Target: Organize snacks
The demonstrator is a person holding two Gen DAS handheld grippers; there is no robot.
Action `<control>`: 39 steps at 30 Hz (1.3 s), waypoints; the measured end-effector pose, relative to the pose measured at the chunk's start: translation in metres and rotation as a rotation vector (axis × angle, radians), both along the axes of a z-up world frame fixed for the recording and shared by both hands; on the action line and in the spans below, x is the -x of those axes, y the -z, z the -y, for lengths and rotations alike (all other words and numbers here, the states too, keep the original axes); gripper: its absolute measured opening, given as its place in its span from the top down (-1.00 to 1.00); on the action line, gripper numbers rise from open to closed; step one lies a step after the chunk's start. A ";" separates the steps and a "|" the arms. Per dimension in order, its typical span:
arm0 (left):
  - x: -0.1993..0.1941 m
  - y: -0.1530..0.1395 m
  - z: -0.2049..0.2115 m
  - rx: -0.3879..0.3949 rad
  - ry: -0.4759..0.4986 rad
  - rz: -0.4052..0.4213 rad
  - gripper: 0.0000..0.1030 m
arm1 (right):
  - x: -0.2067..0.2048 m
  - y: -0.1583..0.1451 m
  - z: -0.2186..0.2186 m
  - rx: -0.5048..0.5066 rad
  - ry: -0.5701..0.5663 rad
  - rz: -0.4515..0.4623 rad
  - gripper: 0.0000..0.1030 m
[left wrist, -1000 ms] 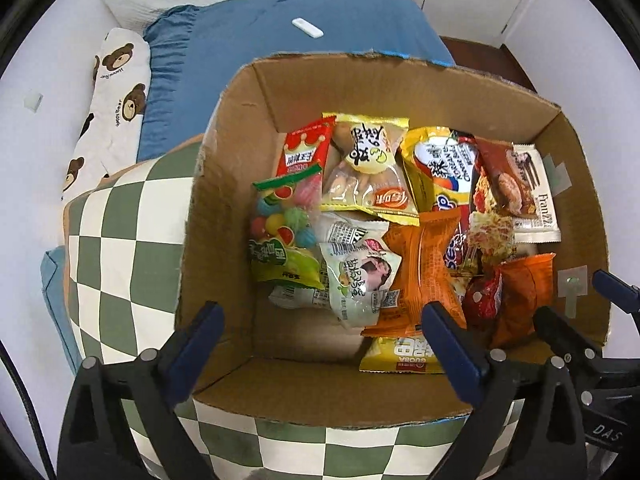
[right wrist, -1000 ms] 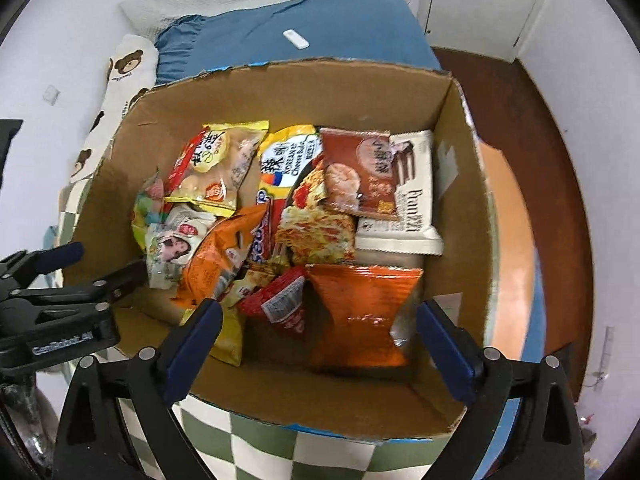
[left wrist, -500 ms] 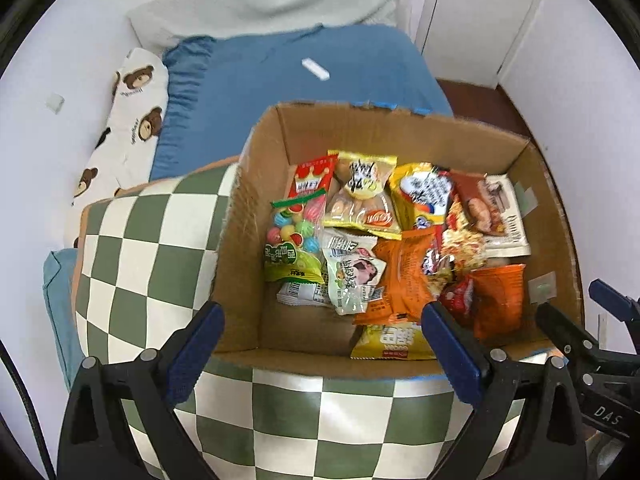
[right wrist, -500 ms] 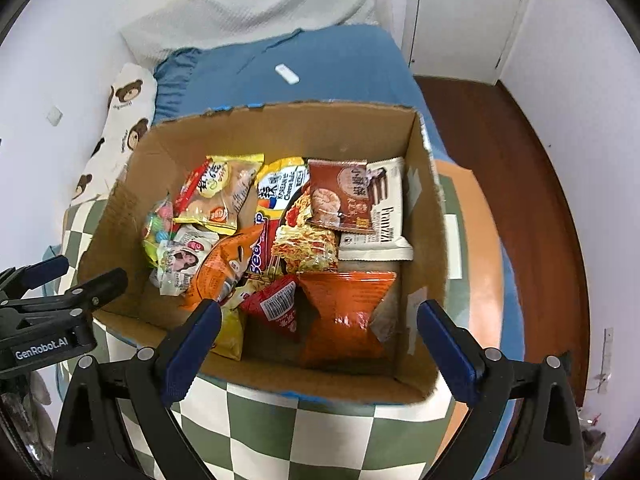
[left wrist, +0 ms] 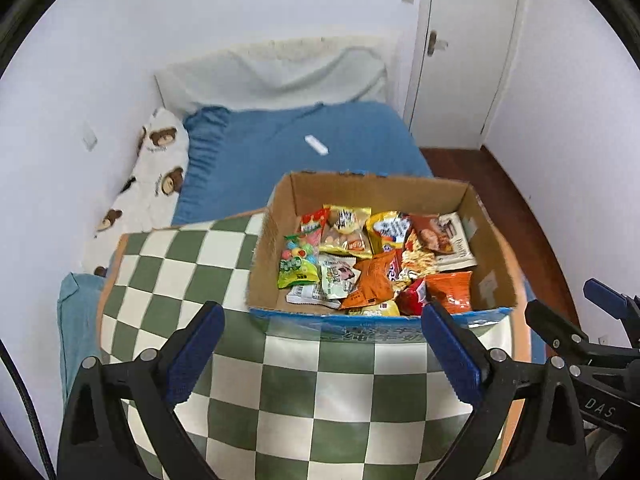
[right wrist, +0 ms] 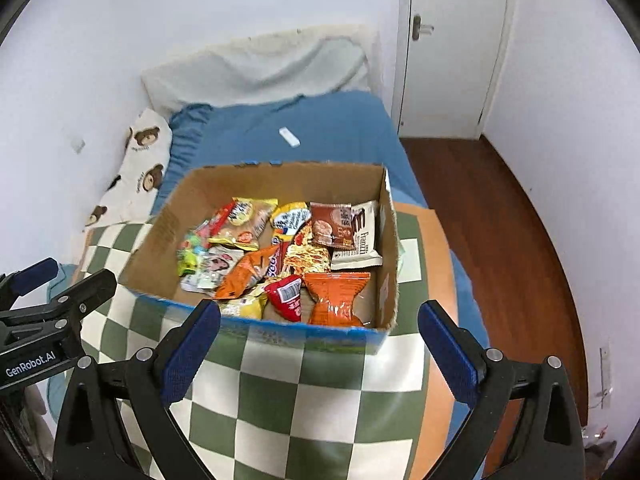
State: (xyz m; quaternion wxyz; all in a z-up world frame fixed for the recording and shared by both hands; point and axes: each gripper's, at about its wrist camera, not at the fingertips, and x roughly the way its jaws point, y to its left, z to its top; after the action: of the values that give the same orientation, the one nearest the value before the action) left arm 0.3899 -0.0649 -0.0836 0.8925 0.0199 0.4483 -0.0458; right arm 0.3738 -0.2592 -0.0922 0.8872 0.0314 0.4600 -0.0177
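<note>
An open cardboard box point(left wrist: 488, 240) point(right wrist: 160, 236) sits on a green-and-white checkered cloth point(left wrist: 192, 264) point(right wrist: 300, 392). It holds several snack packets, among them an orange bag point(left wrist: 450, 288) point(right wrist: 334, 294), a green candy bag point(left wrist: 298, 268), a yellow bag point(right wrist: 246, 224) and a white Franzzi packet point(right wrist: 360, 240). My left gripper point(left wrist: 322, 348) is open and empty, pulled back in front of the box. My right gripper point(right wrist: 318, 344) is open and empty, also in front of the box. Each gripper shows at the edge of the other's view.
Behind the box is a bed with a blue sheet point(left wrist: 280, 148), a white remote point(left wrist: 316, 145), a bear-print pillow point(left wrist: 156, 176) and a pale blanket point(left wrist: 280, 76). A white door point(left wrist: 468, 48) and wooden floor point(right wrist: 500, 220) lie to the right.
Both grippers have pulled back and up from over the box. The box now looks smaller and farther away, and more of the room shows. Both stay open and empty.
</note>
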 end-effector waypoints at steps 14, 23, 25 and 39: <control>0.114 -0.048 -0.015 0.014 0.015 0.150 -0.96 | 0.135 -0.069 -0.022 0.006 -0.017 0.178 -0.99; 0.168 -0.072 -0.022 0.009 0.025 0.210 -0.96 | 0.190 -0.106 -0.025 0.000 -0.011 0.250 -1.00; 0.174 -0.074 -0.024 0.019 0.025 0.204 -0.96 | 0.196 -0.109 -0.026 -0.009 -0.014 0.253 -1.00; 0.170 -0.065 -0.026 0.018 0.017 0.192 -0.97 | 0.202 -0.108 -0.028 -0.006 -0.014 0.251 -1.00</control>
State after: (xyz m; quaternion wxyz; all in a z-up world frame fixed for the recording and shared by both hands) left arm 0.2196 -0.0389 -0.0189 0.9310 0.0199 0.3602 -0.0551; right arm 0.1714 -0.2312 0.0159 0.9378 0.0330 0.3457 -0.0061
